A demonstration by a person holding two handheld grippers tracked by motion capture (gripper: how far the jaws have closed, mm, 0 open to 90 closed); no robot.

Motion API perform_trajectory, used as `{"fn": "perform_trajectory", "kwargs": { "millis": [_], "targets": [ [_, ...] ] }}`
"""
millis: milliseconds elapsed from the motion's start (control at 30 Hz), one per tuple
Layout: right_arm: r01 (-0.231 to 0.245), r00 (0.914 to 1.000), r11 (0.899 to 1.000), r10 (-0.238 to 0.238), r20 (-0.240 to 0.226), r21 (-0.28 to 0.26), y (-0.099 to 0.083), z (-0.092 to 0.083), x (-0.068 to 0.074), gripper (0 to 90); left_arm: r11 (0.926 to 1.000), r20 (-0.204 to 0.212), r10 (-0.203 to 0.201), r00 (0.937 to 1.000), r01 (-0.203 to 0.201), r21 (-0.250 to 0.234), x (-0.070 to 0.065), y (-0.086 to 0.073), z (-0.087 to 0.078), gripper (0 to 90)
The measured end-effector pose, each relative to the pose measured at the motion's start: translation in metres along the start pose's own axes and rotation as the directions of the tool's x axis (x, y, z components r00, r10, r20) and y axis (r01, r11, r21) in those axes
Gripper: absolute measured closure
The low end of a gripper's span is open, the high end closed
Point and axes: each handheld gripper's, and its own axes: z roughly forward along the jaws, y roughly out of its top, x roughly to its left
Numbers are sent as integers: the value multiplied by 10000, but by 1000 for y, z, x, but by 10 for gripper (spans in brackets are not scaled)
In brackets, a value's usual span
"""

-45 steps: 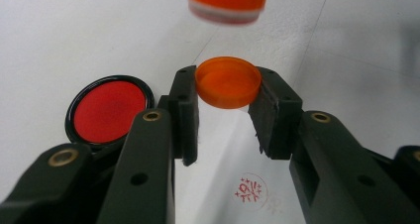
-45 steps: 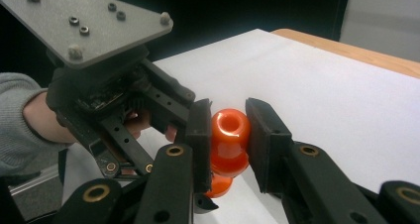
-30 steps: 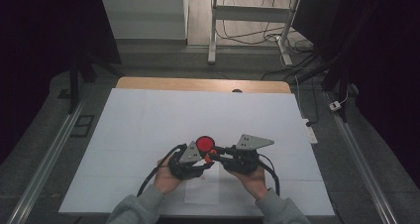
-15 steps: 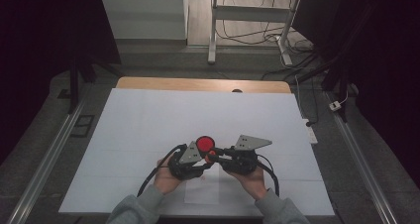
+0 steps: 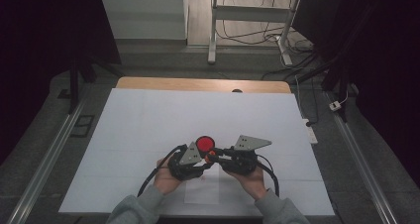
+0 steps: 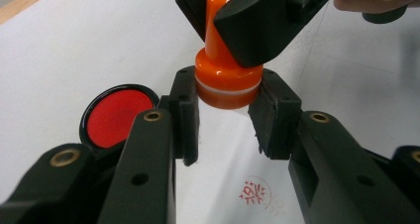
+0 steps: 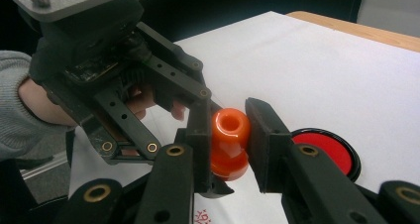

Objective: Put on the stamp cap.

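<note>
Currently, high view: both grippers meet lower centre, ink pad (image 5: 205, 143) beside | left gripper view: left gripper (image 6: 225, 110) clamps orange stamp (image 6: 228, 80) base, upper centre | right gripper view: right gripper (image 7: 229, 130) pinches its handle; rigid, light, slick plastic; grip waist.

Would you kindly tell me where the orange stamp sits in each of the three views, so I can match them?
High view: the orange stamp is a small spot low at centre, between the two grippers.
Left gripper view: top centre, its base between the black jaws.
Right gripper view: centre, its handle clamped between the jaws.
Shared landmark: the round red ink pad, just beyond the stamp in the high view, left in the left gripper view, right in the right gripper view.
</note>
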Motion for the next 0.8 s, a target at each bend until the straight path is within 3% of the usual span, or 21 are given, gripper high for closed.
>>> {"fn": "perform_trajectory", "kwargs": {
  "millis": [300,567,800],
  "targets": [
    [101,9999,9999,-101,43,2,-2,1,1,723,9998,-168,125,9998,-123,122,-2,0,0,650],
    [-130,9999,9994,127,-88,-312,-4,0,-1,726,9999,-124,-117,9999,115,-98,-2,1,-2,650],
    [-110,9999,9997,108,-55,-211,-8,3,0,726,9996,-101,-94,9999,96,267,-1,-1,0,649]
  ]
}}
